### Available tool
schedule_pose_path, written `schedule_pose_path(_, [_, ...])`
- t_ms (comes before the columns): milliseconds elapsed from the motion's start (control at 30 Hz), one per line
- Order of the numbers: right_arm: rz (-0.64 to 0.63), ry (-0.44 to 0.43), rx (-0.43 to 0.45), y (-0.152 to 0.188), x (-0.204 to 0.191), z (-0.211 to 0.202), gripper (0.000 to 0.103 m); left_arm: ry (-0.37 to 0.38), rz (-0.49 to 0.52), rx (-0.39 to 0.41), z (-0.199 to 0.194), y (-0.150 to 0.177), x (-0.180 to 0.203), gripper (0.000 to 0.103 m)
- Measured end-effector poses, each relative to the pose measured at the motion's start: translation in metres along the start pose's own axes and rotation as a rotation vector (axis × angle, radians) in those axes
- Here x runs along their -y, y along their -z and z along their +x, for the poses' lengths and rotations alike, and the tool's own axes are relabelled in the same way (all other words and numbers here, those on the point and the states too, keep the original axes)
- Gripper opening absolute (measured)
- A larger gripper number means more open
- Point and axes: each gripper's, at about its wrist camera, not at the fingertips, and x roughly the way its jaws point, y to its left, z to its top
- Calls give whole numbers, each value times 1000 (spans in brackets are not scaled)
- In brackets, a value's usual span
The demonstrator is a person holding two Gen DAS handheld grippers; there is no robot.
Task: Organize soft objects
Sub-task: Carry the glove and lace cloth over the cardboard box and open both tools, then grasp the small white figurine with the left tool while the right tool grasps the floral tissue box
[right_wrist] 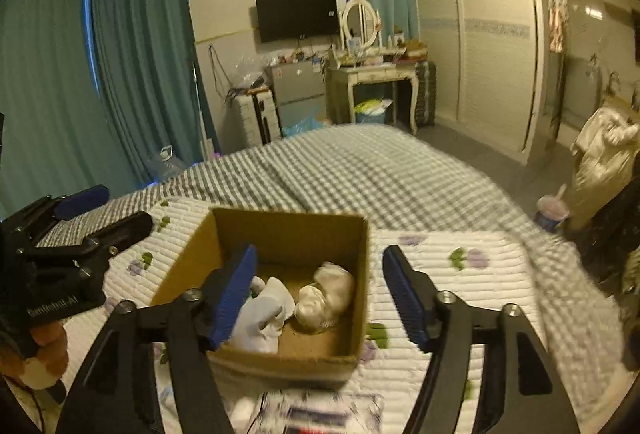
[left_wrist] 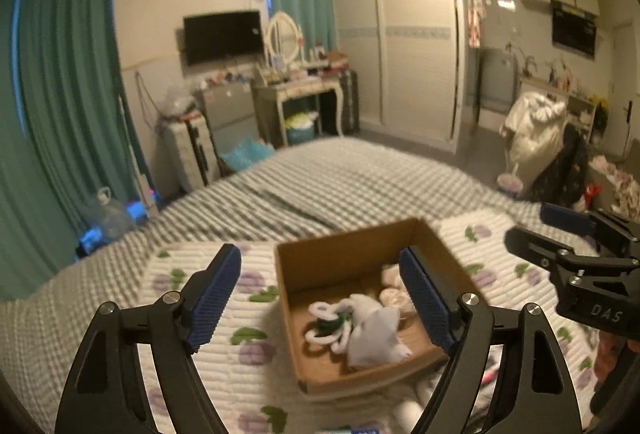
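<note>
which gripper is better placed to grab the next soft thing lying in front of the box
Probably the left. Both grippers are open and empty, but small white items lie just below the cardboard box, beside the left gripper. The right gripper faces the box.

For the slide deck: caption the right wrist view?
Open right claw above brown cardboard box holding white soft items on a quilted bed.

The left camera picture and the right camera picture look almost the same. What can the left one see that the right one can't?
Only the left wrist view shows the white-and-green looped thing in the cardboard box, and the right gripper at its edge.

Only the right wrist view shows the left gripper and a plastic packet in front of the box.

Both show the box on the flowered quilt, the white cloth, the cream bundle, and open, empty jaws.
</note>
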Motion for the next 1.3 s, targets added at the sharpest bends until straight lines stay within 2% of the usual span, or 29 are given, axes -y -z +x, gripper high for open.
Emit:
schedule_pose_path(133, [-35, 28, 39, -7, -11, -59, 82, -20, -15, 64, -56, -6, -1, 94])
schedule_pose_path(267, [-72, 33, 50, -1, -21, -107, 90, -35, -39, 95, -98, -1, -2, 96])
schedule_pose_path(367, [-101, 40, 33, 19, -28, -128, 93, -35, -51, 89, -115, 13, -3, 96])
schedule_pose_path(467, [-124, 43, 5, 39, -30, -131, 93, -55, -66, 79, -116, 29, -3, 96])
schedule_pose_path(567, [-135, 41, -40, 67, -30, -120, 93, -50, -68, 5, -100, 53, 4, 96])
schedule_pose_path(800, [-125, 4, -180, 133, -25, -42, 93, -51, -80, -150, -48, 122, 17, 95])
schedule_pose_path(1033, [-126, -62, -280, 171, -26, 22, 93, -52, -73, -282, -7, 175, 25, 94])
schedule_pose_path(1200, [-122, -55, -339, 194, -26, 47, 93, -28, -65, -332, 6, 198, 29, 94])
schedule_pose_path(1300, [-91, -72, -341, 195, -20, 51, 93, 0, -63, -354, 9, 207, 34, 94])
